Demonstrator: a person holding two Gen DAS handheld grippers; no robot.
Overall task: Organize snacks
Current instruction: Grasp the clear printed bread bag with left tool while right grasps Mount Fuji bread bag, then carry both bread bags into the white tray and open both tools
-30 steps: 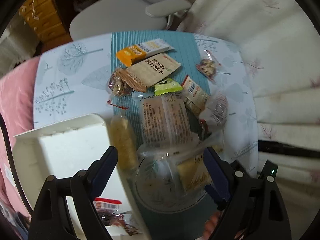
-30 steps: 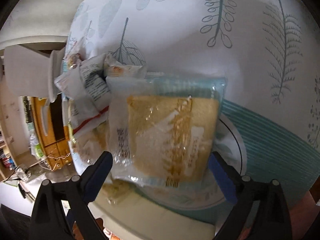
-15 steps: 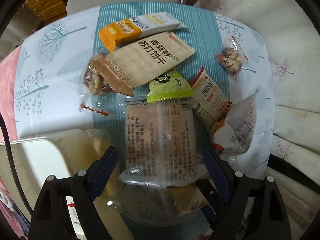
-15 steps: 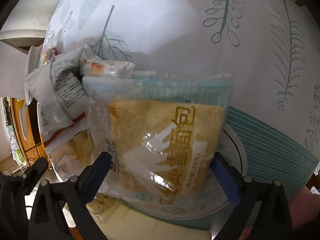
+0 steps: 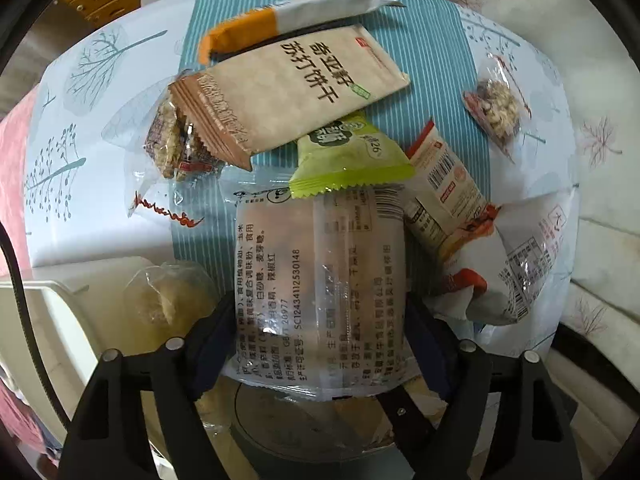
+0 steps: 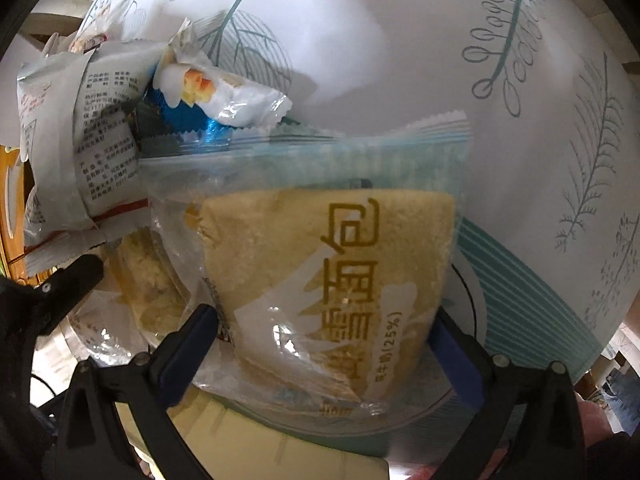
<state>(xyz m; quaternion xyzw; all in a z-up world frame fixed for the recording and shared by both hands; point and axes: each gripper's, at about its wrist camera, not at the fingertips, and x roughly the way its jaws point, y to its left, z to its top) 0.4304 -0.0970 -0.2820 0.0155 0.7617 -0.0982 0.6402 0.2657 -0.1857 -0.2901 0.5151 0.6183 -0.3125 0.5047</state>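
My left gripper has its two fingers on both sides of a clear packet with print, and they look pressed against its edges, so I think I am holding it. My right gripper has its fingers on both sides of the bread bag, a clear bag with a yellow slice inside, and they seem to squeeze it too. Both packs sit over a round plate near me. The other snacks lie on the table past my left gripper: a tan cracker pack, an orange and white bar behind it, a green pack touching the clear packet, and a small nut bag off alone to the right. A white box is at my left side, just beside a little clear bag of pale snack. I think I am at the grab step, with most snacks not sorted yet. Next I need to lift each pack slowly and carry it to its place, maybe the white box. The bags are thin and slippery, so I must hold firm but not crush the bread
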